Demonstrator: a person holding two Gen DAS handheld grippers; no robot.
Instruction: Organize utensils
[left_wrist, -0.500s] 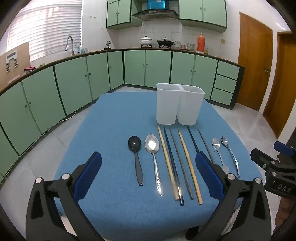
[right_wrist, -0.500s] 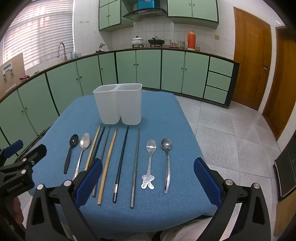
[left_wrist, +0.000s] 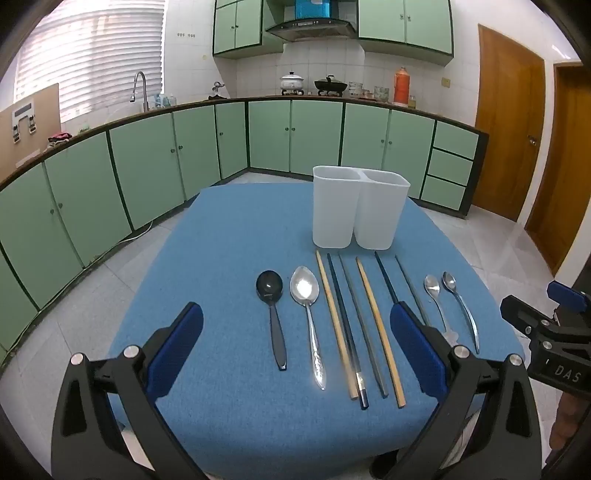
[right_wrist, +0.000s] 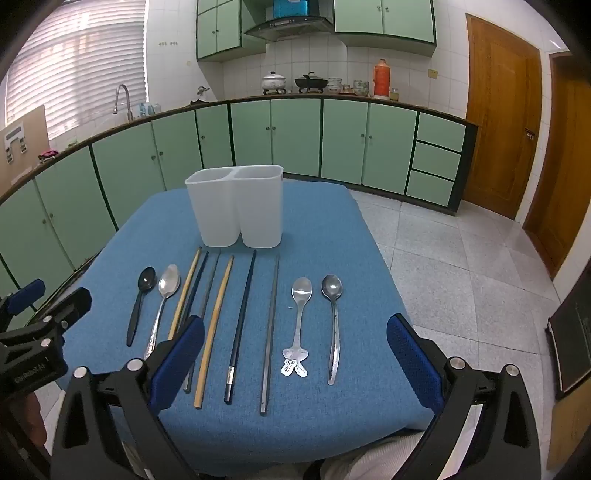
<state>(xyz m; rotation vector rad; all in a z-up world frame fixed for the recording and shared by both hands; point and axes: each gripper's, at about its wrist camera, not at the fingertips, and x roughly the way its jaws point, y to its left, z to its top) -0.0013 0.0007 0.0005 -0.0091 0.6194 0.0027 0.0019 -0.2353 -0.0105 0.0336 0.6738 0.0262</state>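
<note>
Nothing has changed in the last half second — both views match the earlier ones, every utensil lies where it lay, and neither tool has closed in on anything.

The left gripper (left_wrist: 295, 354) hangs above the near edge of the table (left_wrist: 229, 229), jaws spread as wide as they go, nothing between the pads. The right gripper (right_wrist: 295, 358) is the same: wide apart, empty, raised over the near edge.

The utensils lie in one row on the blue cloth, handles toward the person. From the left: a black spoon (left_wrist: 272, 314), a large steel spoon (left_wrist: 308, 317), then six chopsticks side by side — two of them wooden, one at (left_wrist: 335, 325) and one at (left_wrist: 380, 332), the rest dark or grey. At the right end sit a spoon with a cartoon handle (right_wrist: 298, 325) and a plain small spoon (right_wrist: 333, 325). The holder (left_wrist: 356, 206), white with two compartments, stands upright just beyond the chopstick tips; I cannot see down into it, but nothing sticks up above its rim.

So the task looks unstarted. My reading is that this is a pause before the first pick, with each gripper free to take whatever lies nearest — spoons likely for one compartment, chopsticks for the other.
</note>
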